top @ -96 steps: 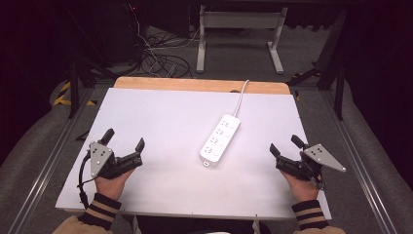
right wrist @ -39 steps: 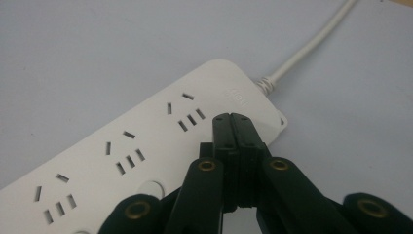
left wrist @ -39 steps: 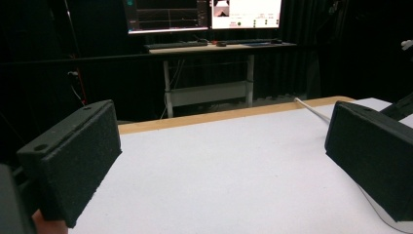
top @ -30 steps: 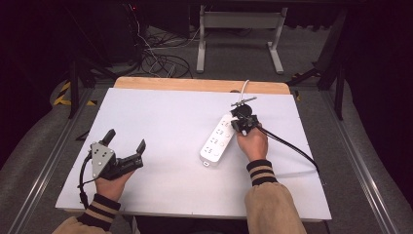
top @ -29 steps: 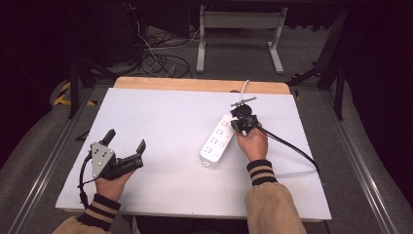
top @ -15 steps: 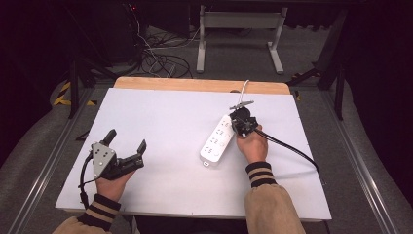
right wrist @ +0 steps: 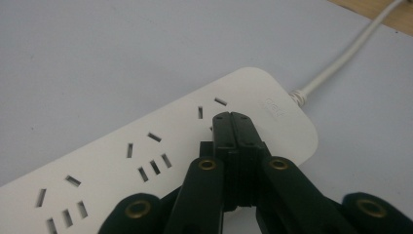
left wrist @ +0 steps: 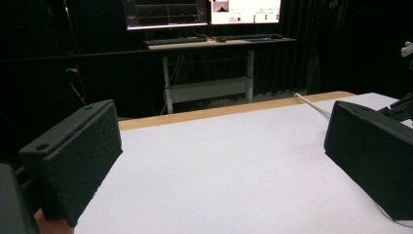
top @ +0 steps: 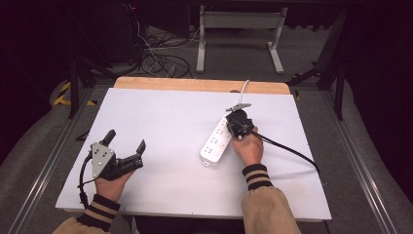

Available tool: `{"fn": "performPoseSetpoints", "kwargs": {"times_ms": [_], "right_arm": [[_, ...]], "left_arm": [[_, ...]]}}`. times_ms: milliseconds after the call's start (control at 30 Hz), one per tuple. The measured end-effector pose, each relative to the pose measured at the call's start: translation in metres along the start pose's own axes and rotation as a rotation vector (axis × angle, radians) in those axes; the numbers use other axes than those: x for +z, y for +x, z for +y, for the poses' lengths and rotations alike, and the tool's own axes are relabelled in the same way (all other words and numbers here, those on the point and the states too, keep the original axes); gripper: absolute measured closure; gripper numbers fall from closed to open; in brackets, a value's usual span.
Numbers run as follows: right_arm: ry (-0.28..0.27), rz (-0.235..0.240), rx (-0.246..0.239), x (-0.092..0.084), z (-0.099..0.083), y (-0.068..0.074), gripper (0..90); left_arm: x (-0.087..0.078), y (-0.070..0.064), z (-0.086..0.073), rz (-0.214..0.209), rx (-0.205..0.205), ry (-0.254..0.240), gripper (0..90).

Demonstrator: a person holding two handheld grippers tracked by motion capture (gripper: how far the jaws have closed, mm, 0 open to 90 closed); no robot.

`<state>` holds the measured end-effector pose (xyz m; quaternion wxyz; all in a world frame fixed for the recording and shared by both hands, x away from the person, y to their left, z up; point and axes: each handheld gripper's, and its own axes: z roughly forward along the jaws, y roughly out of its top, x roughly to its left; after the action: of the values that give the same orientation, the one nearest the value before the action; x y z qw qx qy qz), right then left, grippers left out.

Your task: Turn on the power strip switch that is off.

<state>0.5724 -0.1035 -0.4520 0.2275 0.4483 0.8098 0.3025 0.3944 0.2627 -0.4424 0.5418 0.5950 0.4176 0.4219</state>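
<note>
White desk (top: 160, 117) under dark surroundings: the right gripper (right wrist: 233, 127), jaws pressed together and empty, hovers over a white power strip (top: 219, 141) right of centre; the left gripper (top: 127, 146) rests wide apart, empty.

White strip, black grippers, pale table

The power strip (top: 217, 141) and its cord (right wrist: 341, 58) are white; both grippers (top: 237, 123) (top: 125, 152) black; the table (top: 160, 122) whitish, perhaps faintly lilac, wood-edged; the sleeve cuffs (top: 255, 177) striped tan and black.
</note>
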Motion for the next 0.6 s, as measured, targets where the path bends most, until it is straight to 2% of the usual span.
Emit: {"fn": "performPoseSetpoints", "kwargs": {"times_ms": [67,133,200,233,300,367,433,467,567,600], "right_arm": [[-0.011,0.008,0.006,0.0,-0.001,-0.001,90.0],[-0.039,0.019,0.034,0.0,-0.004,-0.004,90.0],[-0.055,-0.004,0.028,-0.001,-0.006,-0.004,90.0],[-0.057,-0.016,0.027,-0.002,-0.007,-0.006,90.0],[-0.058,-0.006,0.045,-0.003,-0.009,-0.01,90.0],[-0.048,-0.013,0.039,-0.005,-0.01,-0.011,90.0],[-0.037,0.028,0.045,-0.004,-0.009,-0.012,90.0],[-0.03,0.032,0.047,-0.004,-0.008,-0.011,90.0],[-0.045,-0.001,0.038,-0.003,-0.01,-0.008,90.0],[-0.049,0.001,0.042,-0.003,-0.011,-0.008,90.0]], "left_arm": [[-0.001,0.0,0.0,0.001,0.001,-0.007,0.8],[-0.001,0.0,0.0,0.004,0.001,-0.002,0.9],[0.0,0.0,-0.001,0.003,0.004,0.003,0.9],[0.0,0.0,-0.001,0.003,0.004,0.004,0.9],[0.0,0.0,-0.001,0.004,0.006,0.003,0.9],[0.0,0.0,-0.001,0.004,0.005,0.003,0.9],[0.0,0.0,-0.001,0.003,0.004,0.002,0.9],[0.0,0.0,-0.001,0.004,0.004,0.003,0.9],[0.0,-0.001,-0.001,0.004,0.004,0.003,0.9],[-0.001,-0.001,0.0,0.003,0.005,0.003,0.9]]}}
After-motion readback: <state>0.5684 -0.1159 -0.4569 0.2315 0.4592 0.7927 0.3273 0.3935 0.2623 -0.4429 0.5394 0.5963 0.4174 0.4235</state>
